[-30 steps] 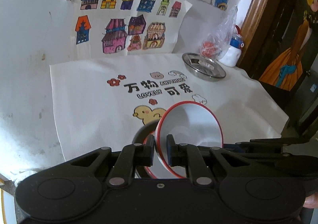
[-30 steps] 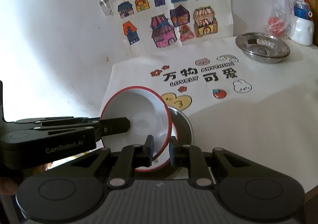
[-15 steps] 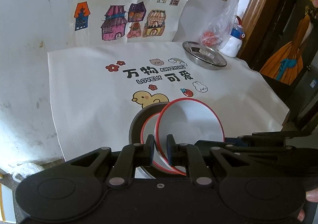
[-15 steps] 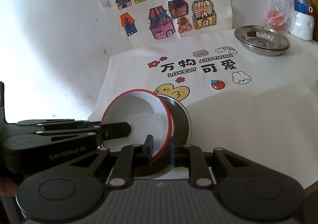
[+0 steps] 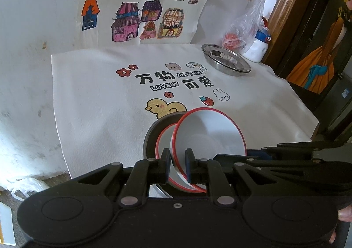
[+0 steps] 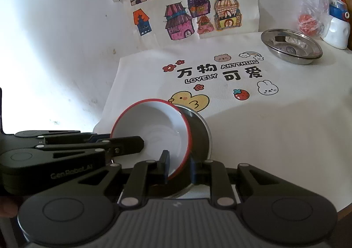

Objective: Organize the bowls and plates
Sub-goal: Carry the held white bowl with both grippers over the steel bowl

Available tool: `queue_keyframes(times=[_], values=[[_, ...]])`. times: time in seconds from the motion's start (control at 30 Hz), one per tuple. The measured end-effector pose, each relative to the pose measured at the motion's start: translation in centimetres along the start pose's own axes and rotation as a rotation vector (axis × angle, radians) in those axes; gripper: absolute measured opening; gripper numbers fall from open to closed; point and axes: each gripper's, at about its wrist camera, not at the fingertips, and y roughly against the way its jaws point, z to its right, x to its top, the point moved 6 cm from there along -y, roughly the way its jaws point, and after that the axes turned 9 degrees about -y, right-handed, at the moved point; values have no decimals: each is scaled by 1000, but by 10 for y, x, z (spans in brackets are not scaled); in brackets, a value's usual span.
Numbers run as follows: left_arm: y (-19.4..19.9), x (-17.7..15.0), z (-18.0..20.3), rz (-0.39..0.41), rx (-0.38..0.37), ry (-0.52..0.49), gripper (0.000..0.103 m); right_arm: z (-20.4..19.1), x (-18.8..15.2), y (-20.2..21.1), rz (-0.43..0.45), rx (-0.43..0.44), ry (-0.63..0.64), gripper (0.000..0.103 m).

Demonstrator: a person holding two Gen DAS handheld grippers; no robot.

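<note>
Change since a second ago: your white bowl with the red rim (image 5: 209, 138) has come down with both tongs, from held clear above the mat to sitting tilted in the stack at the near edge.
Mat: one white printed mat (image 5: 99, 94) covers the table and bears everything.
Stack: a steel bowl (image 6: 200, 129) at the bottom, a second red-rimmed white dish (image 5: 164, 140) inside it, your tilted bowl on top.
Far dish: one shallow steel dish (image 5: 226, 63) stands well apart at the far right corner.
Count: two red-rimmed white pieces, two steel pieces.
Key relation: the held bowl leans, its left rim high and its mouth turned toward your right side; it must level out to nest.
Left gripper (image 5: 177, 160): clenched on the bowl's near rim, one finger inside, one outside.
Right gripper (image 6: 178, 166): likewise clamped on the rim from the opposite side.
Nearer hand: both touch it equally.
Next, judged: lower the high side, then release.
</note>
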Motion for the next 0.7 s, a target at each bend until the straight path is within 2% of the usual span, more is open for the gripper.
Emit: queue_keyframes(times=[0.7], values=[[1,-3,-10,-5,7,22,16,-7,2,-9,-33,-5,53,23]])
